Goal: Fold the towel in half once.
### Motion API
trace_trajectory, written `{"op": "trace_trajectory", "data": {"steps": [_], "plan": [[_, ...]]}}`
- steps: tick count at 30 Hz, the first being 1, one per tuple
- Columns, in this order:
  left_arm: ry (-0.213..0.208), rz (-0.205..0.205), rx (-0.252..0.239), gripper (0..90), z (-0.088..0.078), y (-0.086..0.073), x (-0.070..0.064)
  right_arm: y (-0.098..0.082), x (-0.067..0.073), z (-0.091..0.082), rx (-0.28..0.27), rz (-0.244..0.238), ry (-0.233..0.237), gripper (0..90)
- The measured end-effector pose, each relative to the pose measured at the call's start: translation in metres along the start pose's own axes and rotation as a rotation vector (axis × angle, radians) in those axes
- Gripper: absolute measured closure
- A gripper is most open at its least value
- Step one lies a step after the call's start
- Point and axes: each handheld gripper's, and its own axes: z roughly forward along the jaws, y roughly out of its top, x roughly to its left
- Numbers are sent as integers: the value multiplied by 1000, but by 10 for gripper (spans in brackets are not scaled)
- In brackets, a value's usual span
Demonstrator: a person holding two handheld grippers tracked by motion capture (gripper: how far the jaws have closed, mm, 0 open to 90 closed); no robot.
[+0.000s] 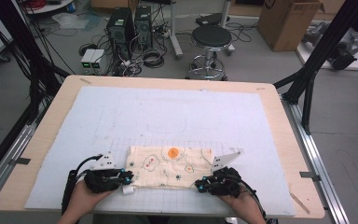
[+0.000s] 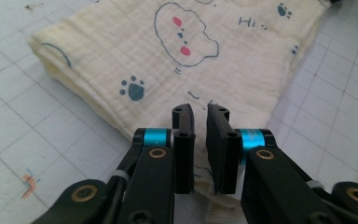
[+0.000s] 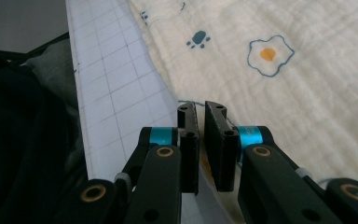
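Gridded mat [image 1: 168, 116] covers the desk. Both grippers' jaws, left gripper [image 1: 127, 179] and right gripper [image 1: 199, 185], pinch the folded cloth's [image 1: 168, 165] near corners, likely for folding.

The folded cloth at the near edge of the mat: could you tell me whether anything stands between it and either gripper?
Nothing visible does. The left gripper and the right gripper each sit shut on an edge of the folded cloth.

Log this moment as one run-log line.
scene: folded cloth on mat | left gripper: shut on cloth edge | right gripper: shut on cloth edge
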Motion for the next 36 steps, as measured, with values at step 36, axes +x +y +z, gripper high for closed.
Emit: {"op": "trace_trajectory", "data": {"steps": [36], "plan": [[19,-100,-166,885,54,72,29,81,-47,23,-124,55,-107,896]]}}
